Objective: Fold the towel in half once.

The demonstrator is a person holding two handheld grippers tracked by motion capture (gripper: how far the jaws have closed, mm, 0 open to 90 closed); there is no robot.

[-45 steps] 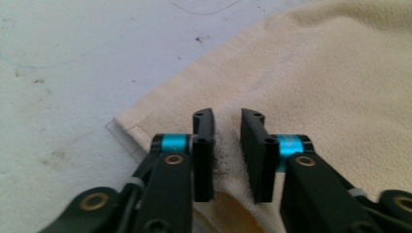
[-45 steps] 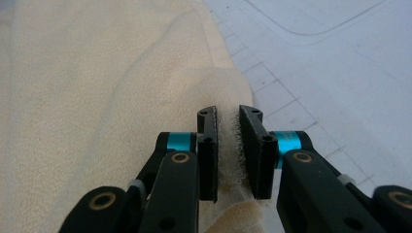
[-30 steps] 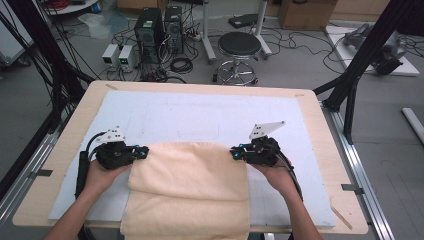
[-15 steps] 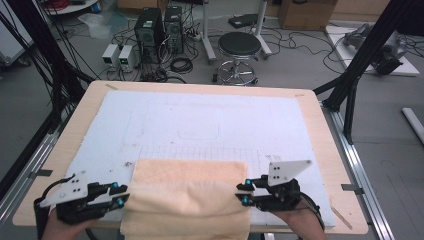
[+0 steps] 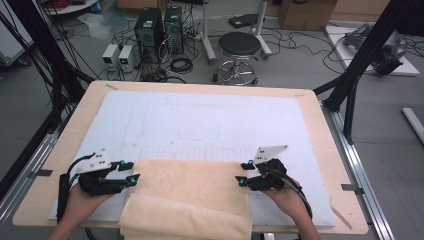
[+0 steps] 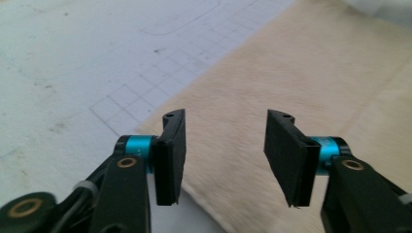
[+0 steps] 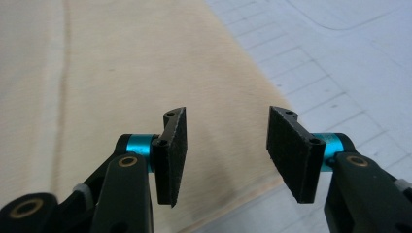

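I am looking at the folded tan towel (image 5: 192,195) lying on the white mat (image 5: 210,120) at the near edge of the table (image 5: 320,150). My left gripper (image 5: 134,175) is sitting at its left side and my right gripper (image 5: 241,172) at its right side. Both have just been opening their 2 jaws, now gaping over the towel's corners with nothing pinched between them.

One folded beige towel (image 5: 187,197) lies on one desk (image 5: 320,115), with two grippers: left gripper (image 5: 134,172), right gripper (image 5: 242,173); one stool (image 5: 240,46) stands behind.
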